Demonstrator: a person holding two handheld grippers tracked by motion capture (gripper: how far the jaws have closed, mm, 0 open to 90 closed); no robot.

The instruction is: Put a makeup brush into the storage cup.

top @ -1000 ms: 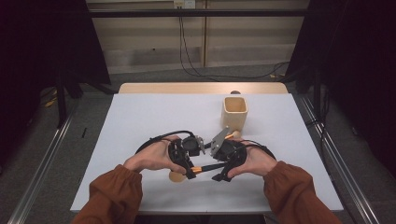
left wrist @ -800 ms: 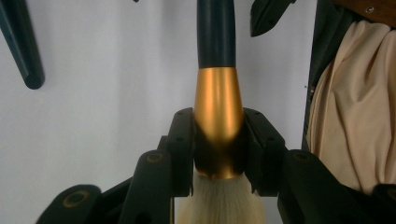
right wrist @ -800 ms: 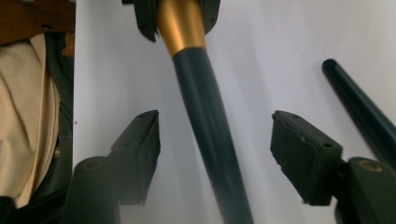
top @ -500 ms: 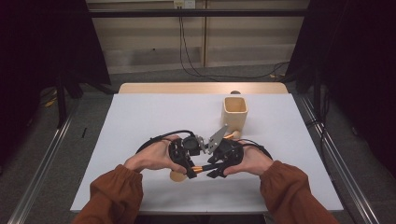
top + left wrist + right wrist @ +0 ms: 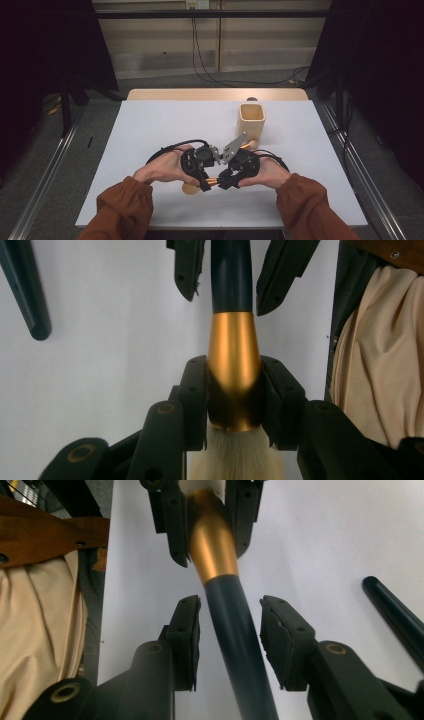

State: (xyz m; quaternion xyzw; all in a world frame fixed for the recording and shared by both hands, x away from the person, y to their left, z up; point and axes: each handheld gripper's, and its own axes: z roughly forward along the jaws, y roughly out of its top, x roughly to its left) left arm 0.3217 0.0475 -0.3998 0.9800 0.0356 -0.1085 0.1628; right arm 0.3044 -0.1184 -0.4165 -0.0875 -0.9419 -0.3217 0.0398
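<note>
Near the front edge of the white bench (image 5: 150,130), both hands meet with their tools facing each other over a make-up brush (image 5: 232,355). Seen from the left gripper view, the left tool (image 5: 234,400) is clenched on the brush's gold ferrule, its black pads pressed against both sides, with pale bristles spilling out below towards the camera. Beyond the ferrule, the dark blue handle runs straight on between the jaws of the right tool (image 5: 227,645). Those jaws have just been closing around the handle, yet the right gripper view shows a gap on each side, so the pads are not pressing on it. A second dark handle (image 5: 395,612) lies on the bench just beside the right tool. Farther back on the right of the bench, well apart from the hands, stands an upright wooden cup (image 5: 252,120). Rust-coloured sleeves (image 5: 125,207) come in from the bottom of the high view.
</note>
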